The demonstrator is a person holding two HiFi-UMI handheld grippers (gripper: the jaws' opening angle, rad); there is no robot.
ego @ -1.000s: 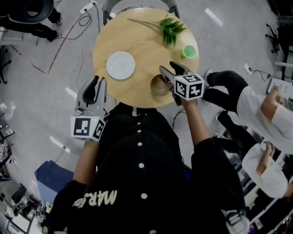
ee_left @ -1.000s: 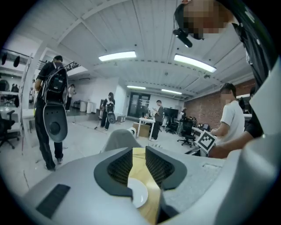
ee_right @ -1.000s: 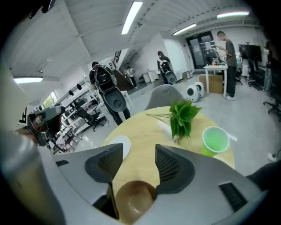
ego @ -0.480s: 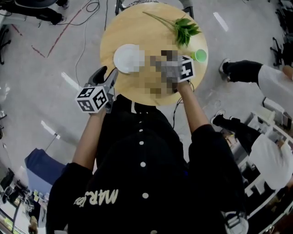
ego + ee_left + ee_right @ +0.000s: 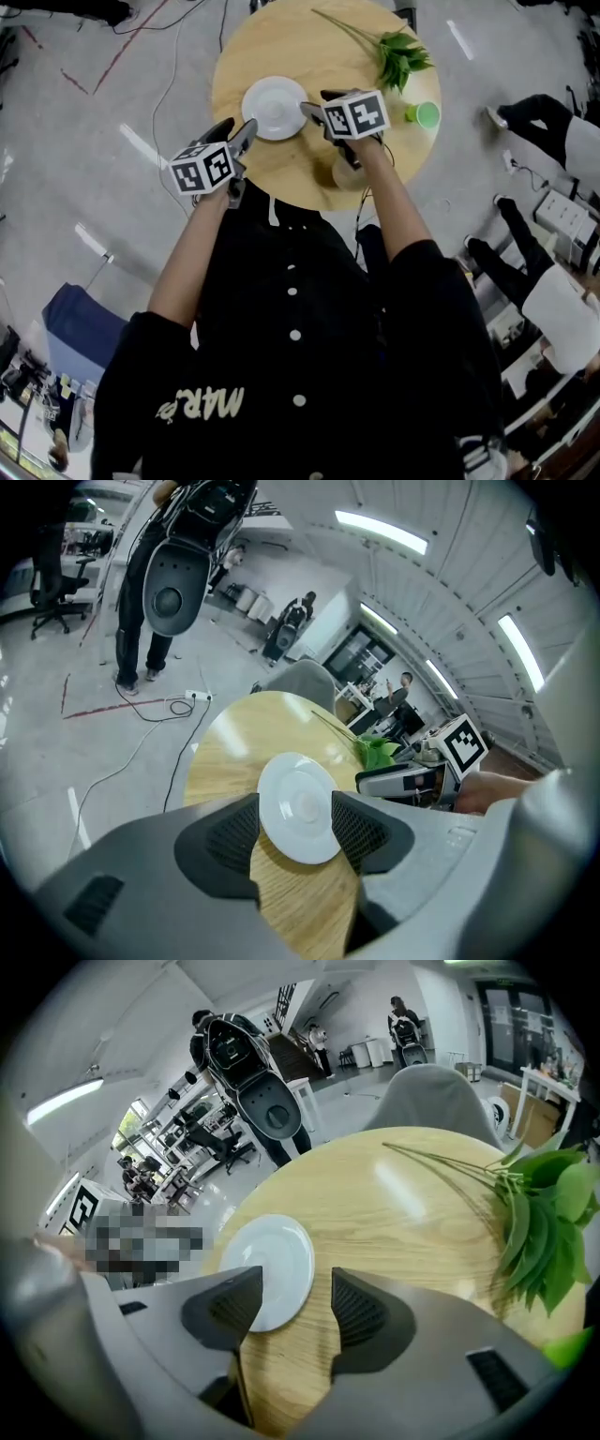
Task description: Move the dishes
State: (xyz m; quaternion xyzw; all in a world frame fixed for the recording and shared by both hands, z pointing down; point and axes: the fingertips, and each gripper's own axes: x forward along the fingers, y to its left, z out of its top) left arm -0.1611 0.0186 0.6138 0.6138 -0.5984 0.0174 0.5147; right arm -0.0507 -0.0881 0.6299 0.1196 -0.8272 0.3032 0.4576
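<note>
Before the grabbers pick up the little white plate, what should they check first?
1. Is the left gripper open? Ok. Its jaws have just been opening and stand wide, with the white saucer lined up between them, not gripped.
2. Is the right gripper open? Ok. Its jaws are apart, though they just closed a little. The saucer's rim sits toward one side of the gap.
3. Is the saucer flat on the round wooden table? Ok.
4. Is the saucer empty? Ok.
5. Are the green cup and the leafy sprig out of the way? Ok, both lie further along the table.
6. Are the jaws clear of the saucer's rim? Cannot tell.
</note>
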